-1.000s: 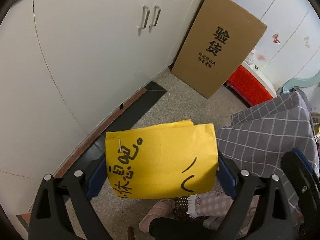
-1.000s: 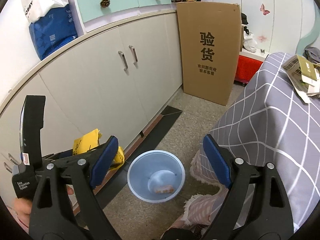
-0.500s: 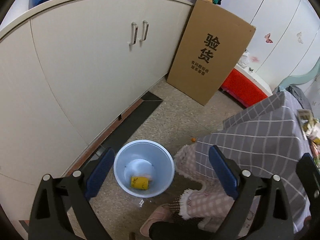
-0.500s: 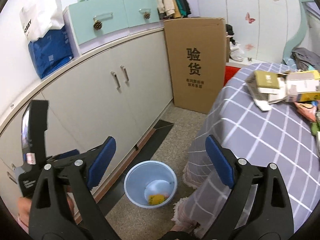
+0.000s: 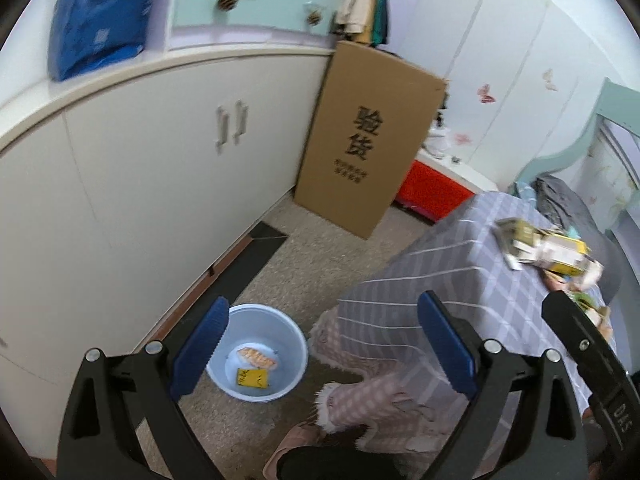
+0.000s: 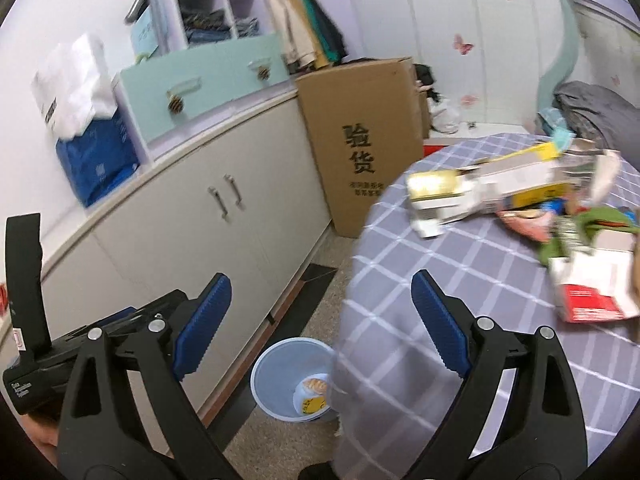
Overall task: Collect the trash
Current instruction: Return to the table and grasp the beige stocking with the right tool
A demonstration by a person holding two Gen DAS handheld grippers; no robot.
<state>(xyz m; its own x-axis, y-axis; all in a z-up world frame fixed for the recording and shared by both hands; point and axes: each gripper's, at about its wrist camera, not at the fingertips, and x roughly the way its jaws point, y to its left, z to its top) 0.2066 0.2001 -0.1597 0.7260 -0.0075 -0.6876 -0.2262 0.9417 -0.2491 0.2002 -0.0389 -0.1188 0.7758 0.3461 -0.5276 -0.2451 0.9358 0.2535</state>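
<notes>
Red-white carton [image 6: 592,296] — right view only, slipper [image 5: 296,446] — left

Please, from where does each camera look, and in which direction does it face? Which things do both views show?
Left wrist: sits on the left tool, looks down at the blue bin on the floor; a slipper shows below.
Right wrist: sits on the right tool, looks over the checked tablecloth with the trash boxes; the left tool shows at its left edge.
Shared: bin, cardboard box, cabinet, tablecloth.
</notes>
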